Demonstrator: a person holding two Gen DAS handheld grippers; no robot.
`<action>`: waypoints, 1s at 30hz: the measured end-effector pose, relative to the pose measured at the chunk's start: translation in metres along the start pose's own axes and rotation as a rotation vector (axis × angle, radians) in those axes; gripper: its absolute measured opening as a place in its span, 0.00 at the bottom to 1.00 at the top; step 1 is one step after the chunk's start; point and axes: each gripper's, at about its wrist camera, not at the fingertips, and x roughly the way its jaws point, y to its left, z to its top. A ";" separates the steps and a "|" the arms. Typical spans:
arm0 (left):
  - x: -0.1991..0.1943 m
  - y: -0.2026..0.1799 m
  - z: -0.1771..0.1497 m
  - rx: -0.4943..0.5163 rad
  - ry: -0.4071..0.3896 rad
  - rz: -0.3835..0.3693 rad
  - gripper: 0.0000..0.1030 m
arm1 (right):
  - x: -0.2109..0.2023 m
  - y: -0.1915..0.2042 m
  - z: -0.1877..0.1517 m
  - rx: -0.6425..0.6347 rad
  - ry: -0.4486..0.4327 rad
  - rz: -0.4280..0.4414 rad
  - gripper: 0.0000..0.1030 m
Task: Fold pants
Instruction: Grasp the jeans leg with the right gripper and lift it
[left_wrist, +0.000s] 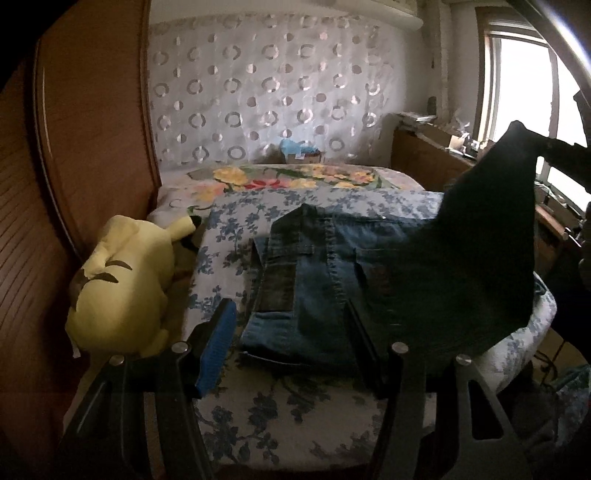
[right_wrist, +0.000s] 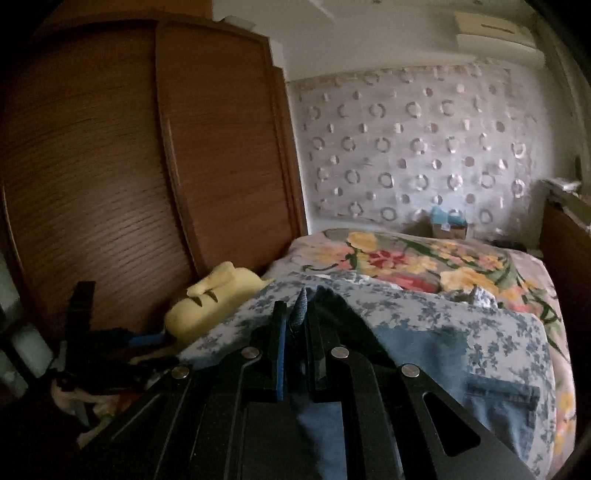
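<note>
Blue jeans (left_wrist: 314, 288) lie on the bed's blue-flowered cover (left_wrist: 236, 236), waistband toward me. My left gripper (left_wrist: 288, 310) hangs just above their near end, its jaws open; the blue pad (left_wrist: 218, 343) shows on the left finger and nothing is pinched. On the right, a dark flap of the jeans (left_wrist: 491, 229) is lifted into the air by my right gripper (left_wrist: 550, 147). In the right wrist view, the right gripper (right_wrist: 298, 306) is shut on a denim edge (right_wrist: 300, 310) that sticks up between the pads. The rest of the jeans (right_wrist: 498, 398) droops to the bed below.
A yellow plush toy (left_wrist: 125, 280) lies at the bed's left edge against a wooden wardrobe (left_wrist: 92, 129). A flowered blanket (left_wrist: 295, 177) covers the far end, with a small box (left_wrist: 301, 153) behind it. A cluttered desk (left_wrist: 443, 144) and a bright window (left_wrist: 517, 92) stand on the right.
</note>
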 end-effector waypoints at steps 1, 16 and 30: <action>-0.001 -0.001 -0.001 -0.001 -0.004 -0.007 0.59 | 0.004 0.002 -0.001 -0.005 0.017 0.004 0.09; 0.032 -0.058 0.002 0.046 0.036 -0.127 0.59 | -0.008 -0.040 -0.028 -0.012 0.178 -0.129 0.48; 0.074 -0.092 -0.009 0.086 0.122 -0.211 0.52 | 0.031 -0.055 -0.056 0.125 0.185 -0.108 0.48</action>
